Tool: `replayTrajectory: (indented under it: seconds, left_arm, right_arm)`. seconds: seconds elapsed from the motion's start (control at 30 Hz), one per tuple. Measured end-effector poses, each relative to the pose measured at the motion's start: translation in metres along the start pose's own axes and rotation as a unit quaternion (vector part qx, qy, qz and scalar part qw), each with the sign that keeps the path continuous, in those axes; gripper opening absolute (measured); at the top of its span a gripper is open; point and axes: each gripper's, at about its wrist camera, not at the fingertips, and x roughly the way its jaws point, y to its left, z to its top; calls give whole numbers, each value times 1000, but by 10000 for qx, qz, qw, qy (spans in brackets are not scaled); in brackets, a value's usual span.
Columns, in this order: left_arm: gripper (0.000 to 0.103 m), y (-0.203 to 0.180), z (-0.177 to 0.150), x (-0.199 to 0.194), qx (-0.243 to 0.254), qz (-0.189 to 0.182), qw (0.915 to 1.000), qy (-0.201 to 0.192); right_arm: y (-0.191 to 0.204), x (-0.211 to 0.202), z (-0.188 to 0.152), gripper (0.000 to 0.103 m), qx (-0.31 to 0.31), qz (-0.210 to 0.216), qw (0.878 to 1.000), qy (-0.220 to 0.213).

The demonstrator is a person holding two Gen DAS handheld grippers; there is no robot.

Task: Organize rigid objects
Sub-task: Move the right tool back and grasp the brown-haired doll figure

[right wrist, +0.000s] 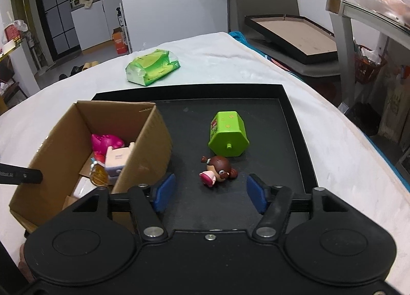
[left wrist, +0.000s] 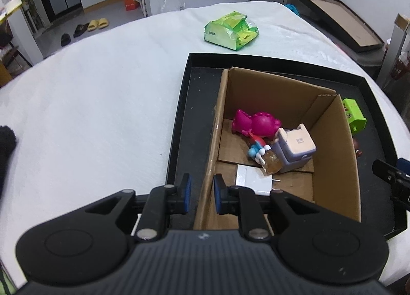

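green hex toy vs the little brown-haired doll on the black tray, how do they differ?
The green hex toy is plain blocky plastic with flat facets; the brown-haired doll is a rounded figure with a pink dress. The green hex toy is clearly bigger than the doll. The doll lies nearer the right claw, whose jaws stand open and empty; the green hex toy lies behind it. Both lie tipped over on the black tray, outside the cardboard box.

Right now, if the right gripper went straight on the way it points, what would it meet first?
Most likely the doll, lying on the black tray just ahead of the open right gripper. The green toy lies beyond it. Depth is unclear.
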Motion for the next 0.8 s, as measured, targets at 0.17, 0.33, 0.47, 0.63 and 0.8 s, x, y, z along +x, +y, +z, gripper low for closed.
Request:
replayTrajectory:
  seconds: [0.17, 0.33, 0.47, 0.63, 0.8]
  left_arm:
    - [23, -7, 0, 1, 161, 61, 9998, -37]
    - [33, -12, 1, 4, 226, 258, 9994, -22]
    - [36, -19, 2, 6, 323, 397, 9987, -4]
    - [38, -30, 4, 11, 491, 558, 9972, 36]
    - [38, -36, 7, 17, 545, 672, 9962, 110]
  right_arm:
    - [-9, 16, -5, 66, 128, 158, 9998, 52]
    - [-14, 36, -8, 66, 203, 266, 9994, 132]
    - [-17, 52, -7, 66, 250, 322, 9990, 187]
    - [-19, 71, -5, 66, 158, 366, 9988, 294]
    - [-27, 84, -4, 66, 119, 308, 9990, 318]
